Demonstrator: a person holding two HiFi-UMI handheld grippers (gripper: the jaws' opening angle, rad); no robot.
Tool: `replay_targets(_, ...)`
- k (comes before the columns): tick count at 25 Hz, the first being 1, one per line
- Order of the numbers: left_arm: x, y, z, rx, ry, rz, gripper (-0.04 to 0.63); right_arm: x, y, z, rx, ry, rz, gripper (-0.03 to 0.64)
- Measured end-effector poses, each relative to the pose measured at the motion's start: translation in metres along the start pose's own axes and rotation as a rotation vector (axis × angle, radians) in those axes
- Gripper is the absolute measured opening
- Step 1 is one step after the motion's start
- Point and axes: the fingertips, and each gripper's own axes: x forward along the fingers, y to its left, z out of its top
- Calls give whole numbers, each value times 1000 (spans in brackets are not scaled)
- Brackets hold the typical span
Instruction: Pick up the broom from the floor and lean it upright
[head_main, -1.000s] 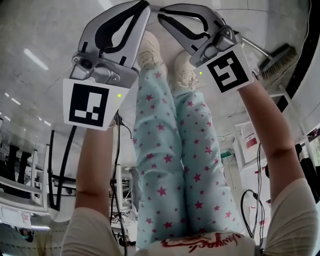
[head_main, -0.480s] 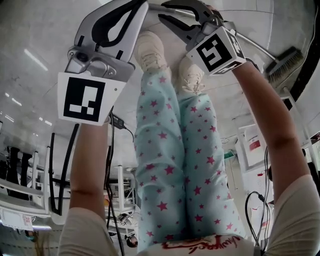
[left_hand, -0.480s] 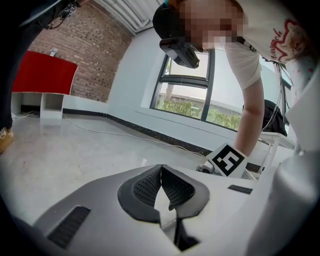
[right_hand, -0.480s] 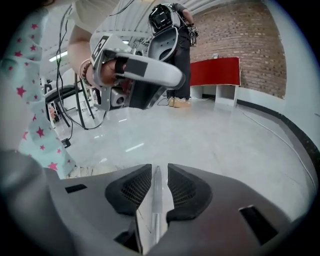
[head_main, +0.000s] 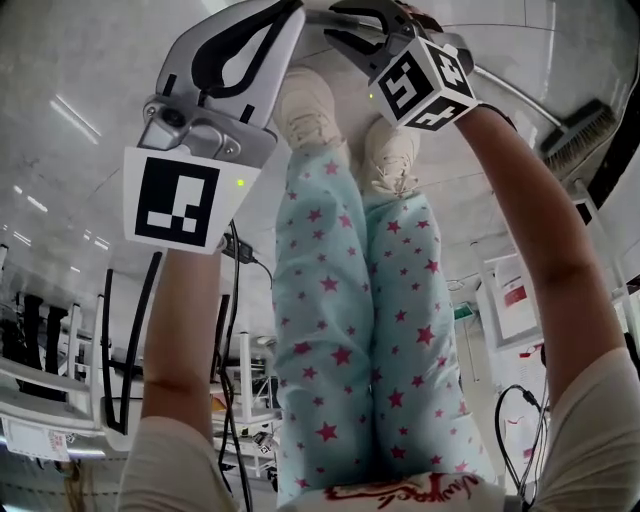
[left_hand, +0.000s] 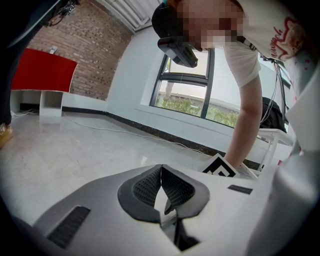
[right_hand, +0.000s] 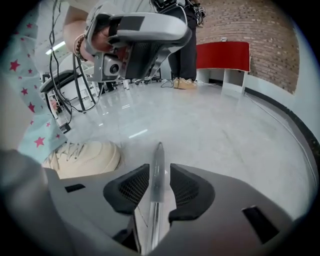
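Note:
The broom lies on the pale floor; its metal handle (head_main: 512, 90) runs from the dark brush head (head_main: 582, 135) at the right towards my shoes. In the right gripper view the handle's tip (right_hand: 158, 152) sits between the pads of my right gripper (right_hand: 159, 169), with a gap on each side. These jaws have just been opening and do not press the handle. My left gripper (head_main: 295, 8) hovers beside it to the left, over the floor. Its pads (left_hand: 150, 182) meet at the tips with nothing between them.
My cream shoes (head_main: 312, 105) stand right beside the handle's tip, one close to the right jaws (right_hand: 85, 157). A red-and-white cabinet (right_hand: 222, 62) stands by the brick wall. Cables (right_hand: 65, 107) and racks (head_main: 60, 390) lie behind me.
My right gripper has sunk to the floor and tilted steeper, and its jaws have opened around the handle's tip. The left gripper has dropped a little.

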Motion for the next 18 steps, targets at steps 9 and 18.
replay_targets(9,-3,-2,-7,-15,1,22,21,24,7,-25,-8,102,29,124)
replay_targets(18,-8,3,18,-13,-2,54,21,-1,-18,0,43,59,-71,107)
